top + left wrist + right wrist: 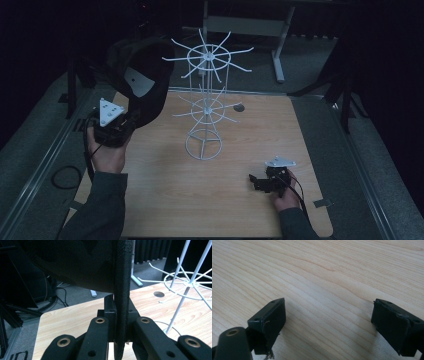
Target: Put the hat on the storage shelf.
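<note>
cap lifted, not yet hung

the left gripper (131,120) is clenched on the edge of a black cap (142,80), held up in the air at the left edge of the worktop (165,200). in the left gripper view the jaws pinch a thick dark band of the cap (122,290) between them, the rest of the fabric hanging above. the cap is clear of the wood and sits just left of the white wire rack (207,100), near its upper ring of prongs but not touching any that i can make out.

progress, as a judgement: the pick-up is done; getting the cap onto a prong of the rack looks like what is left. no prong carries anything.

the right gripper (257,181) lies low at the near right of the worktop, jaws spread wide over bare wood (324,277), grasping nothing.

room and edges:
- the left hand (107,155) works right at the left rim of the worktop, dark floor and a frame rail beside it; little room to swing further left.
- open wood between the two hands and in front of the rack's round base.
- the prongs stick out all round on two tiers, thin and easy to snag; the upper left ones point toward the cap.
- a small round hole in the worktop (239,107) lies behind the rack on the right.
- the right hand is well apart from the rack.
</note>
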Action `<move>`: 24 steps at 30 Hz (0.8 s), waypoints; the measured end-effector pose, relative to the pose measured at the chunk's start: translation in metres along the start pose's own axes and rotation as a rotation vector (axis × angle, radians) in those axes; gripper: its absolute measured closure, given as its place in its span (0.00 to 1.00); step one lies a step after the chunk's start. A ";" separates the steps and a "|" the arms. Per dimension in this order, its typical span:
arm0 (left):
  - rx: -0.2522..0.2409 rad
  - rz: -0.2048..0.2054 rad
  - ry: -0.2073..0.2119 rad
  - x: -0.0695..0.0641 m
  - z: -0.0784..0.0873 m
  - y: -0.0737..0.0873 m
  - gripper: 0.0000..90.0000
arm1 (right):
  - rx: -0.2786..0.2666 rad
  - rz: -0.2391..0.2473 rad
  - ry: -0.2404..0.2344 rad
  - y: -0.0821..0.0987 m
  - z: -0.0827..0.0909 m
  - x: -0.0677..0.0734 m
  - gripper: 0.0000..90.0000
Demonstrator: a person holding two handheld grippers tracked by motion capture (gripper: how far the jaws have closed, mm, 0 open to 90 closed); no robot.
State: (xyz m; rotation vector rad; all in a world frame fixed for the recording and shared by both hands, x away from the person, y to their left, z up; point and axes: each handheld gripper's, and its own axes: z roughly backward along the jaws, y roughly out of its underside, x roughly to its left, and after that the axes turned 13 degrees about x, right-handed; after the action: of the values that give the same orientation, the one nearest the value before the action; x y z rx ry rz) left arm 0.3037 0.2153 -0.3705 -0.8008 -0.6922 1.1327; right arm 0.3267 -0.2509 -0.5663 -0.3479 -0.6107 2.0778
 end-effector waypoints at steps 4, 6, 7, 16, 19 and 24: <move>0.001 -0.007 -0.002 -0.001 -0.001 -0.003 0.96 | 0.000 0.001 0.000 0.000 0.000 0.000 0.14; 0.002 -0.010 -0.002 -0.002 -0.002 -0.004 0.96 | 0.000 0.002 -0.001 0.000 0.000 0.000 0.14; 0.003 -0.013 -0.004 -0.002 -0.002 -0.005 0.96 | 0.000 0.003 -0.001 0.000 0.000 0.000 0.14; 0.009 -0.024 -0.013 -0.003 -0.004 -0.011 0.96 | 0.001 0.004 -0.002 0.000 0.000 0.000 0.14; 0.012 -0.027 -0.016 -0.004 -0.005 -0.013 0.96 | 0.001 0.004 -0.001 0.000 0.000 0.000 0.14; 0.014 -0.034 -0.019 -0.006 -0.007 -0.017 0.96 | 0.000 0.005 -0.003 0.000 0.000 0.000 0.14</move>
State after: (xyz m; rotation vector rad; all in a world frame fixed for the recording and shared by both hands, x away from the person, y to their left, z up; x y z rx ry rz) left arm 0.3163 0.2046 -0.3608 -0.7647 -0.7102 1.1144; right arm 0.3266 -0.2508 -0.5663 -0.3468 -0.6115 2.0832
